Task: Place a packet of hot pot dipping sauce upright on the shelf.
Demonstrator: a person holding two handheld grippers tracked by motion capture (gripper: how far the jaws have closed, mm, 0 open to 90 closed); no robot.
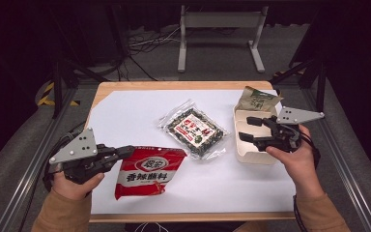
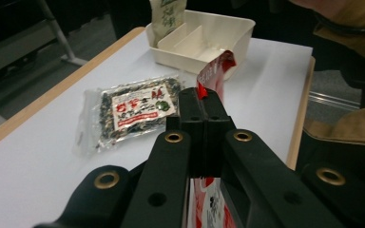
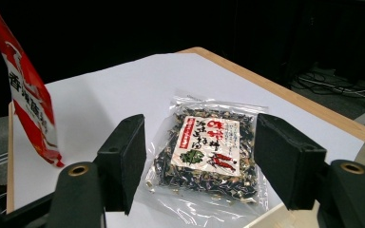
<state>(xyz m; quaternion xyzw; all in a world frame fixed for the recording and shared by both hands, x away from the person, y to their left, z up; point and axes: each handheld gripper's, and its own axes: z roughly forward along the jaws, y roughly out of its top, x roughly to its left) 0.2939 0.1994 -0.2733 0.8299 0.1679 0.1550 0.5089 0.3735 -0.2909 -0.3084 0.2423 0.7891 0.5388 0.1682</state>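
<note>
While the left gripper (image 1: 125, 152) clamps the red packet (image 1: 149, 172) by its left edge, the white tray (image 1: 251, 155) lies rightward, beneath the open right gripper (image 1: 247, 128).

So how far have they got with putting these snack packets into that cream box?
One brown packet already stands in the far end of the cream box. In hand: the left gripper is clamped on the edge of the red packet and has it off the table. Left to do: the clear seaweed packet lies flat mid-table, untouched, with the right gripper open over the box.
</note>
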